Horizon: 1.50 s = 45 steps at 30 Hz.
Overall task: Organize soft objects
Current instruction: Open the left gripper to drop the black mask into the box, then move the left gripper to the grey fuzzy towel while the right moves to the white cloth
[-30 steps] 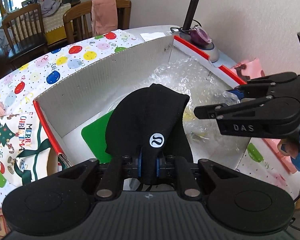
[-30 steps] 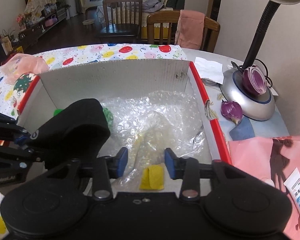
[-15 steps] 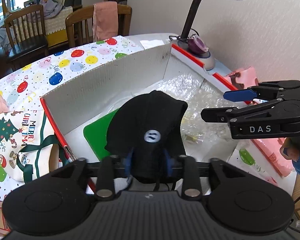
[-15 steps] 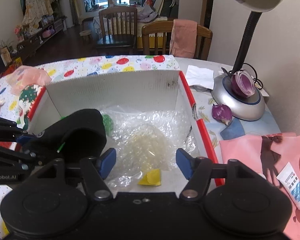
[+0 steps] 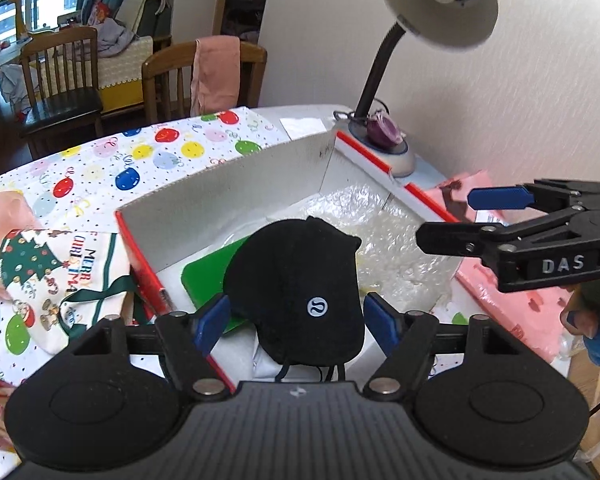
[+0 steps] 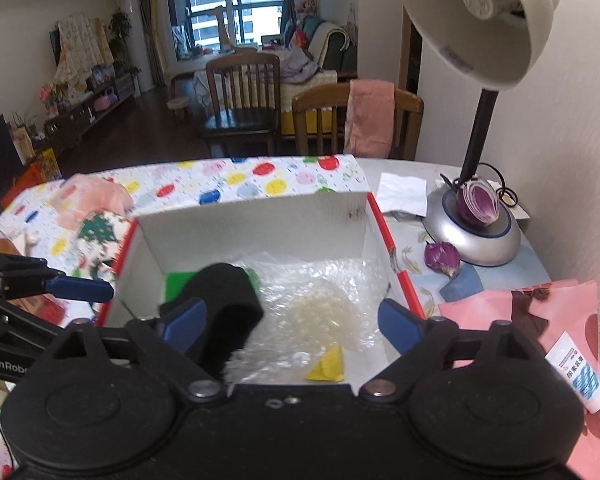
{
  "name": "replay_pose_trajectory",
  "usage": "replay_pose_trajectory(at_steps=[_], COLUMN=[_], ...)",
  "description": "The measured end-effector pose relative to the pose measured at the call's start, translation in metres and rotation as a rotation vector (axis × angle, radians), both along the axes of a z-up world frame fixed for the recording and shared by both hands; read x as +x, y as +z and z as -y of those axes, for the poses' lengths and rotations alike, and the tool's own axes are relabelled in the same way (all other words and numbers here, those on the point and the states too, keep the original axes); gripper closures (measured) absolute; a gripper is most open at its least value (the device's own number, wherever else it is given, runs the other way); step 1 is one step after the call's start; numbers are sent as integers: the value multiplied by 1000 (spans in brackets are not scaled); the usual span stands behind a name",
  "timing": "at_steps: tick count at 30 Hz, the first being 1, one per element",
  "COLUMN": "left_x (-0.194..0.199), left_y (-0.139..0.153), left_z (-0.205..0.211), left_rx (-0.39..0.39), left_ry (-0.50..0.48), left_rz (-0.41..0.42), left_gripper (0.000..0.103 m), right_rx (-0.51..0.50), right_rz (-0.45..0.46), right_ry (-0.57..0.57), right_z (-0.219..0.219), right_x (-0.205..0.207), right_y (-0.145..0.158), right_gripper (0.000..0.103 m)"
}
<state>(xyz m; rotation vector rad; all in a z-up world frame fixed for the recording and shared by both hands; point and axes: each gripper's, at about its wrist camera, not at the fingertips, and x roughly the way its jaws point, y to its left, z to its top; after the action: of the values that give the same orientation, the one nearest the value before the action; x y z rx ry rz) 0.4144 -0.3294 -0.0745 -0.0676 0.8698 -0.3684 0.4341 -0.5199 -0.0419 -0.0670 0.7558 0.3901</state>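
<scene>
A black cap [image 5: 300, 280] with a small white round logo lies in the white cardboard box [image 5: 228, 192] with red edges, over a green sheet [image 5: 208, 280] and next to bubble wrap [image 5: 384, 236]. My left gripper [image 5: 296, 320] is open, its blue pads either side of the cap and apart from it. The cap also shows in the right wrist view [image 6: 224, 300], blurred, at the box's left. My right gripper [image 6: 292, 320] is open and empty above the box's near edge. It shows in the left wrist view [image 5: 472, 216] at the right.
A yellow folded piece [image 6: 328, 368] lies in the box's near part. A desk lamp [image 6: 476, 216] with a purple onion half on its base stands right. A pink bag [image 6: 540, 320] and a white tube [image 6: 576, 376] lie at right. Christmas-print cloth [image 5: 60, 280] lies left.
My left gripper has opened and let go of the cap, which dropped into the box. Both grippers have pulled back and up; the right one has opened wider.
</scene>
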Motion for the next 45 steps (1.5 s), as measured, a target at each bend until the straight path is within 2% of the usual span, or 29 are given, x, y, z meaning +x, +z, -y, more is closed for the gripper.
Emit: replay_pose_trajectory(at_steps=[7, 9, 20, 24, 29, 32, 38, 45], left_x=[-25, -33, -90, -107, -125, -136, -154, -164], left_y=[22, 28, 61, 67, 72, 74, 76, 82], left_z=[-29, -37, -93, -119, -162, -190, -252, -328], left_rx=[-66, -81, -86, -95, -113, -119, -122, -103], left_ry=[30, 39, 109, 148, 208, 253, 324, 355], left_rz=[47, 64, 182, 198, 206, 211, 229, 252], left_gripper=[28, 21, 19, 18, 17, 0, 0, 0], right_rx=[22, 24, 101, 124, 139, 152, 163, 136], right_rz=[45, 59, 86, 96, 95, 86, 86, 71], right_ry=[41, 59, 118, 141, 174, 200, 244, 304], right_z=[-17, -24, -68, -89, -123, -146, -196, -265], right_x=[-29, -38, -81, -95, -110, -117, -128, -132], right_y=[26, 32, 54, 59, 61, 64, 71, 69], right_gripper=[1, 0, 0, 0, 0, 0, 0, 0])
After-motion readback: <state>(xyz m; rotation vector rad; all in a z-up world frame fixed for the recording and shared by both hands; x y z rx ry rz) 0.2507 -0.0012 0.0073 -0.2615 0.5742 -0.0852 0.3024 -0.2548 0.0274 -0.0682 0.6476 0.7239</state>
